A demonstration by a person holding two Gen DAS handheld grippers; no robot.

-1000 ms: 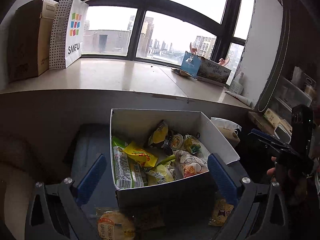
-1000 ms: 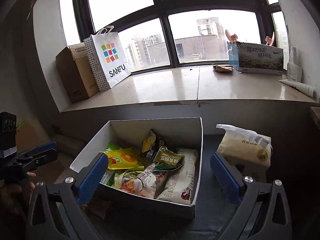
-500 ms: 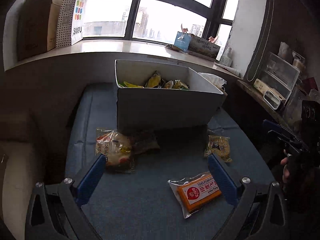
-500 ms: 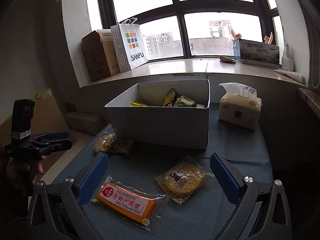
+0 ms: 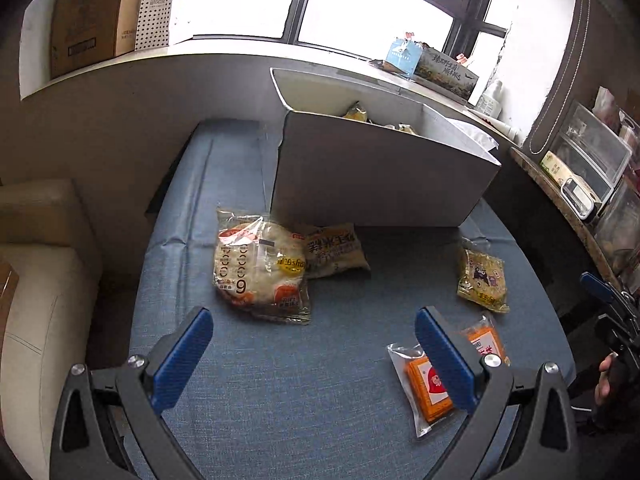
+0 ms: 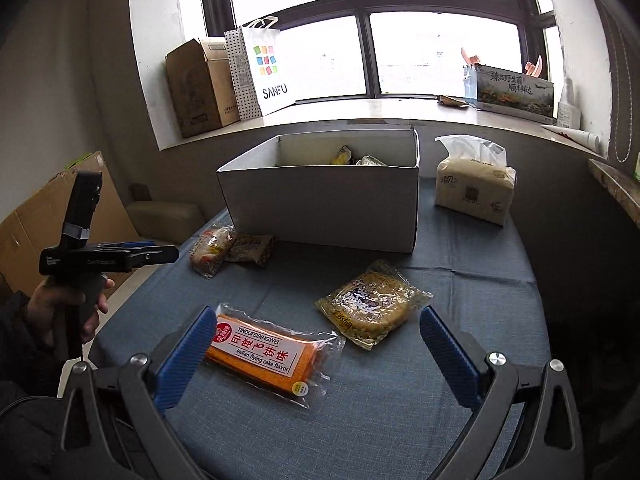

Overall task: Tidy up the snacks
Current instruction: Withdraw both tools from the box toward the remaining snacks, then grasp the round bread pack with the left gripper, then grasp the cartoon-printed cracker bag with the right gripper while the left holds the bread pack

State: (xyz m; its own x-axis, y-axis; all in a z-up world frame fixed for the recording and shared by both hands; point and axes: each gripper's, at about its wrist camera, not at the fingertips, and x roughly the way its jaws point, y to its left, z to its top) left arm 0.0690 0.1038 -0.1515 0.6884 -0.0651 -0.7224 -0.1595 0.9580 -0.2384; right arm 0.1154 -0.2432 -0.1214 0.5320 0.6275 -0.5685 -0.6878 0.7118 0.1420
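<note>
Both the left claw [image 5: 308, 354] and right claw [image 6: 314, 354] are held spread and empty above the counter [image 6: 460, 288], where four snack packets, the orange cake packet [image 6: 260, 354] nearest, lie outside the white box [image 6: 324, 204], presumably awaiting collection.

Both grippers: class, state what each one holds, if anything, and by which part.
Nothing is held. The left gripper and the right gripper are both open above the blue cloth, fingers apart and touching no snack.
</note>
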